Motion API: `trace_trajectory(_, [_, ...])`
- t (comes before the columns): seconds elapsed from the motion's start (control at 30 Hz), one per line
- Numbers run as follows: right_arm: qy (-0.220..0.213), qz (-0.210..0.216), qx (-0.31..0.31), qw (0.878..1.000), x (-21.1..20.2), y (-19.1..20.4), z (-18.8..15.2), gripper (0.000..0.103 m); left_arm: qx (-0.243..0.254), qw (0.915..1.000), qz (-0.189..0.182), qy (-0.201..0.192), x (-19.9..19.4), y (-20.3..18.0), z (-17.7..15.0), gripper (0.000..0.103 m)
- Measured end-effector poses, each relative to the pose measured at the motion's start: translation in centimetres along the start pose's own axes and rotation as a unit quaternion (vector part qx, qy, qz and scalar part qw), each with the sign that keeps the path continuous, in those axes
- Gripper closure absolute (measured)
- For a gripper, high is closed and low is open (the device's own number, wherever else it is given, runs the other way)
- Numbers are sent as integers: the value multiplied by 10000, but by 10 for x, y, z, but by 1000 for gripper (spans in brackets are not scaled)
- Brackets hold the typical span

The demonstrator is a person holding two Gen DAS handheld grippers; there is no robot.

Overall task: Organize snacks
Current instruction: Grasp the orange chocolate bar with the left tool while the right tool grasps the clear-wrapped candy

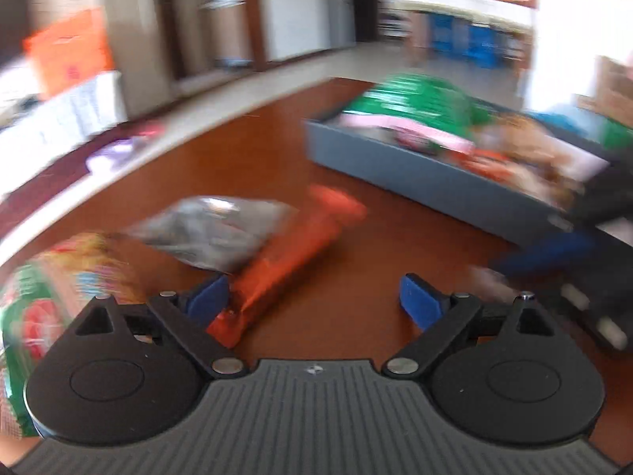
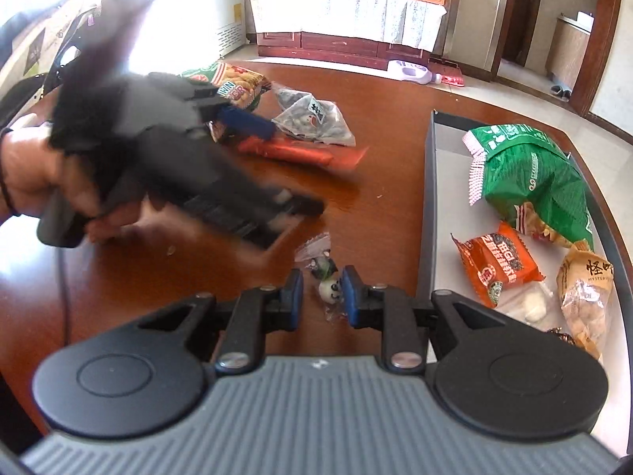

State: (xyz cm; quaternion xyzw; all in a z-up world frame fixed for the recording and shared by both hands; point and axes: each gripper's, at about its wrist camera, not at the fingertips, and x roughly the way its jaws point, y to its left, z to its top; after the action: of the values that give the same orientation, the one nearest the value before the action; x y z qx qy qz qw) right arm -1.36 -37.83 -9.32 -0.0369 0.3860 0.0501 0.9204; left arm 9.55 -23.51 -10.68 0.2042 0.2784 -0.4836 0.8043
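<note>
My left gripper [image 1: 314, 301] stands wide open over the brown table [image 1: 356, 206]. The near end of an orange-red snack bar [image 1: 285, 265] lies just inside its left pad [image 1: 209, 301]; the right pad is clear of it. A clear bag of dark seeds [image 1: 209, 233] and a green-yellow peanut bag [image 1: 51, 285] lie to the left. In the right wrist view the left gripper [image 2: 277, 162] is blurred over the snack bar [image 2: 300, 152]. My right gripper [image 2: 323, 299] is shut on a small panda candy packet [image 2: 330, 291] beside the grey tray [image 2: 429, 198].
The tray holds a green bag [image 2: 530, 174], an orange packet [image 2: 498, 265], a beige packet [image 2: 585, 289] and a white sweet [image 2: 530, 304]. A person's hand [image 2: 31, 174] holds the left gripper. Behind the table's curved far edge a white bottle [image 2: 411, 71] lies on the floor.
</note>
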Motion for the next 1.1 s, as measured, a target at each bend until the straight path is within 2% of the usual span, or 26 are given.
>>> trace_trajectory(0.07, [39, -13, 29, 10000, -1, -2, 0, 78, 293, 9994, -202, -6, -7, -8, -2, 16])
trace_trajectory(0.13, [65, -51, 49, 10000, -2, -1, -2, 78, 342, 9993, 77, -87, -9, -9, 2, 17])
trace_trajectory(0.2, [84, -90, 78, 9999, -3, 0, -2, 78, 70, 9986, 503, -135, -4, -4, 8, 17])
trace_trajectory(0.3, [86, -132, 103, 9998, -3, 0, -4, 78, -244, 9964, 815, -71, 14, -2, 13, 16])
trace_trajectory(0.4, [93, -159, 50, 9998, 0, 3, -3, 79, -408, 9964, 737, -74, 23, -5, 21, 20])
trace_trajectory(0.43, [78, -165, 26, 9998, 1, 5, -4, 78, -416, 9967, 693, -94, 25, -7, 24, 33])
trace_trajectory(0.47, [67, -157, 26, 9999, 1, 5, -3, 78, -470, 9972, 574, -127, 24, -8, 25, 57])
trace_trajectory(0.5, [53, -160, 18, 9999, 1, 5, -3, 78, -542, 9971, 526, -135, 24, -8, 26, 71])
trace_trajectory(0.53, [34, -192, -14, 9998, 1, 5, -3, 78, -569, 9970, 517, -129, 24, -9, 25, 78])
trace_trajectory(0.7, [-21, -226, -143, 9996, -3, 10, -4, 79, -657, 9949, 764, -93, 10, -9, 14, 78])
trace_trajectory(0.93, [-334, -287, 23, 9990, -18, 15, 2, 80, -363, 9877, 1523, -55, -4, -39, -1, 78])
trace_trajectory(1.03, [-446, -339, 10, 9984, -25, 22, 2, 80, -274, 9840, 1760, -87, -8, -53, -2, 78])
trace_trajectory(1.1, [-560, -419, 23, 9975, -33, 26, 0, 81, -334, 9834, 1778, -109, -12, -59, -4, 78])
